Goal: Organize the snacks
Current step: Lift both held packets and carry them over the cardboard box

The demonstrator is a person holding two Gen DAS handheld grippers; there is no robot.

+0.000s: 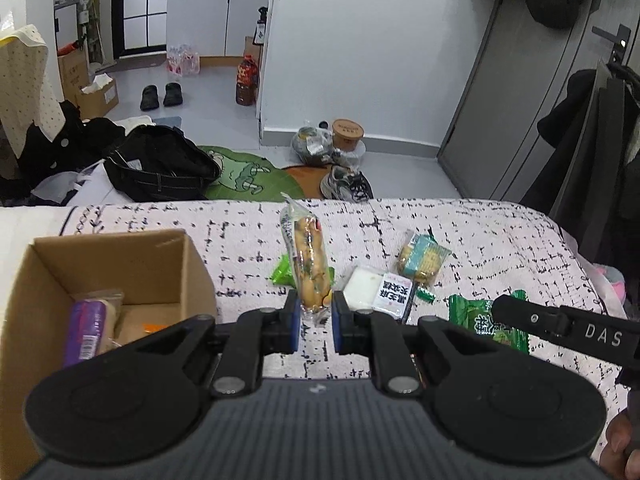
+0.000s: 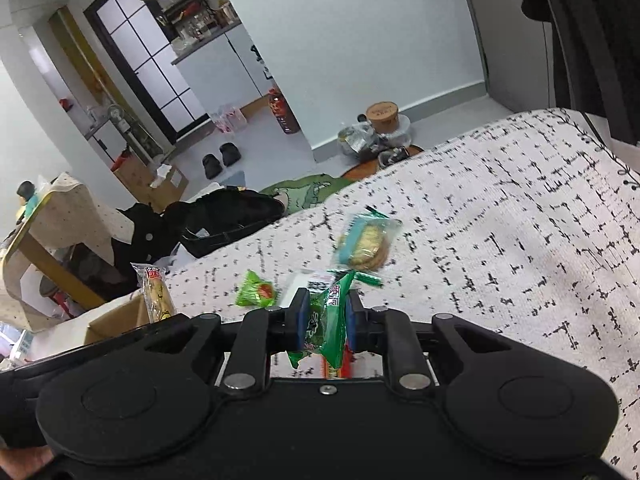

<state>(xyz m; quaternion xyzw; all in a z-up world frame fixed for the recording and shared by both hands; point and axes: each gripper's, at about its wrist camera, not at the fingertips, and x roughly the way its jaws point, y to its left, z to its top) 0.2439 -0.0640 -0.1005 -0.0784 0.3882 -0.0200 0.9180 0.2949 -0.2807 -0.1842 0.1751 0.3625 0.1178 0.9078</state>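
My left gripper (image 1: 315, 310) is shut on the lower end of a long clear-wrapped bread snack (image 1: 308, 256), which stands upright above the bed cover. An open cardboard box (image 1: 40, 280) sits to its left with a purple packet (image 1: 84, 336) inside. My right gripper (image 2: 327, 306) is shut on a green snack packet (image 2: 334, 320), which hangs from it above the cover. That packet (image 1: 486, 320) also shows at the right of the left wrist view. A small green packet (image 2: 256, 290), a white packet (image 1: 374, 292) and a teal cracker packet (image 2: 366, 242) lie loose on the cover.
The patterned bed cover (image 2: 500, 240) stretches wide to the right. Past its far edge the floor holds a black bag (image 1: 160, 164), a green rug (image 1: 248, 176) and shoes (image 1: 346, 184). Dark clothes (image 1: 592, 144) hang at the right. A hand (image 1: 620, 448) shows at the lower right.
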